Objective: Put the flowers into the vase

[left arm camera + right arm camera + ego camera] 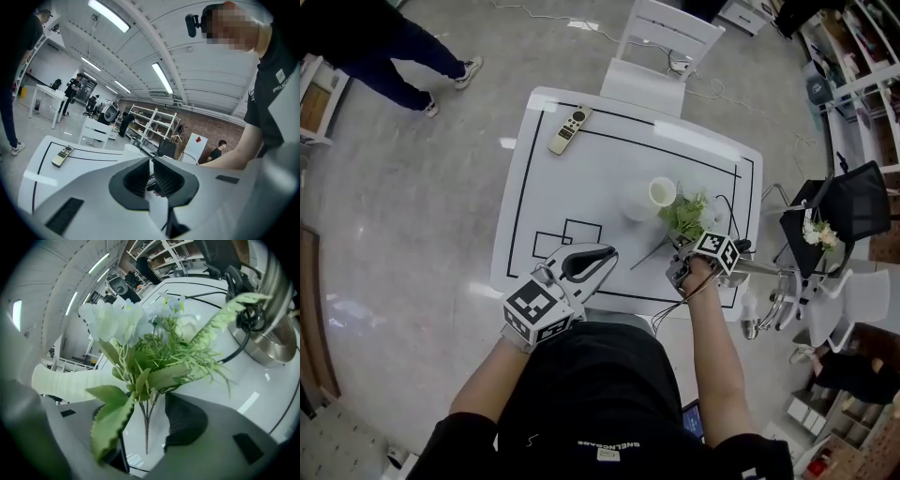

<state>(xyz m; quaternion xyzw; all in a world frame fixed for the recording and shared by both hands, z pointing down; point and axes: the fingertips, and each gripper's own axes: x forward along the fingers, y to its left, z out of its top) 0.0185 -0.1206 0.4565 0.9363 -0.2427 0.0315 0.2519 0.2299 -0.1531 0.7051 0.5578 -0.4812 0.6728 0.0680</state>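
White table (534,187), black lines marked on its top.

Far left corner: a remote (569,129) is laid flat, well apart from everything else. On the floor beyond, far left, a standing person's legs (389,52) are seen.

Near edge, left of centre: the left gripper (607,255) is held above the table edge and pointed to the right. In the left gripper view its jaws are drawn together at the tips, and nothing is clamped between them (151,161).

Right of centre: a white ribbed vase (639,202) is placed on the table, apparently upright, its mouth turned up and bare.

Just right of the vase, on its near side: the flowers (684,214), pale blooms over green leaves, are found outside the vase. Whether they touch it cannot be told.

Near right: the right gripper (678,251) is brought up to the stem end of the flowers. In the right gripper view its jaws are spread apart; the thin stems (146,427) are seen in the gap between them, gripped by neither pad.

Off the table, far right: a black chair (853,202).
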